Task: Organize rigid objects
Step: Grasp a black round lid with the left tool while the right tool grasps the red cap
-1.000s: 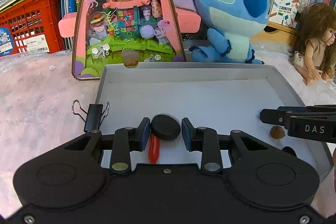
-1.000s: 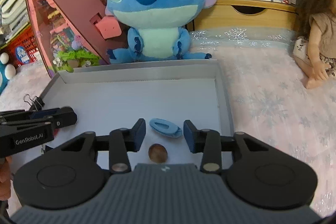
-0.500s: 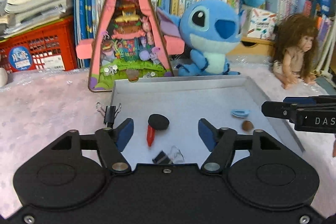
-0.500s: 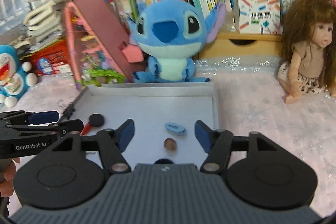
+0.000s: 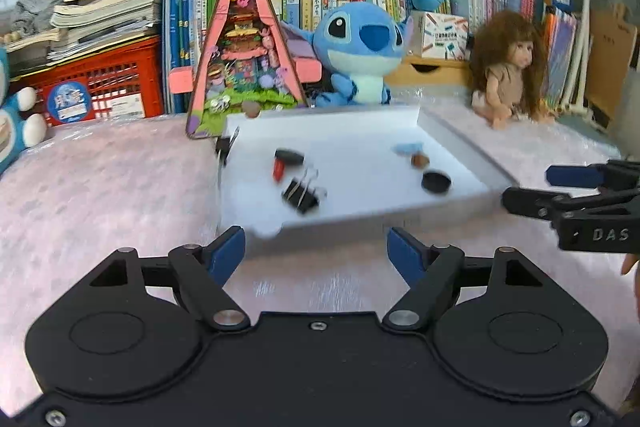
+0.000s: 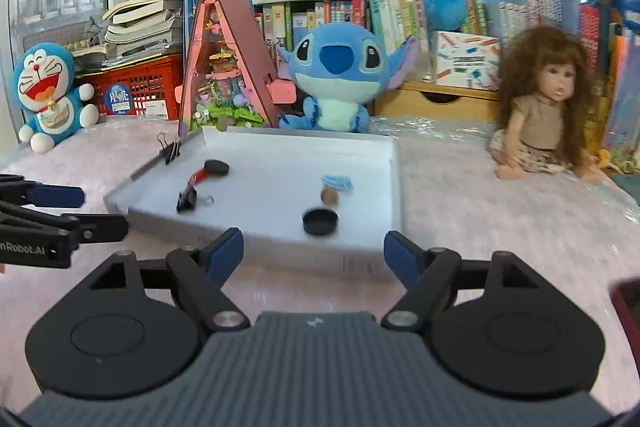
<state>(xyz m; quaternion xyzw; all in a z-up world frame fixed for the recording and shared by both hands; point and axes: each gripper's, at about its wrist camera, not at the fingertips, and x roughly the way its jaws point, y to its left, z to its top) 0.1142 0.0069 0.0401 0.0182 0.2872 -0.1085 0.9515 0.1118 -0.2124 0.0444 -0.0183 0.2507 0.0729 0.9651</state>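
Observation:
A shallow white tray lies on the pink cloth. Inside it are two black caps, a red piece, a black binder clip, a brown nut-like piece and a blue flat piece. Another binder clip is clamped on the tray's left wall. My left gripper hovers short of the tray's near edge, jaws opening, nothing between them. My right gripper is likewise back from the tray, jaws opening and empty.
Behind the tray stand a pink triangular toy house, a blue plush, a doll at right and a blue cat plush at left. Bookshelves and a red crate fill the back.
Both grippers let go of their pieces, the left a black cap and the right the blue piece, opened wide, and pulled back from inside the tray to in front of its near edge.

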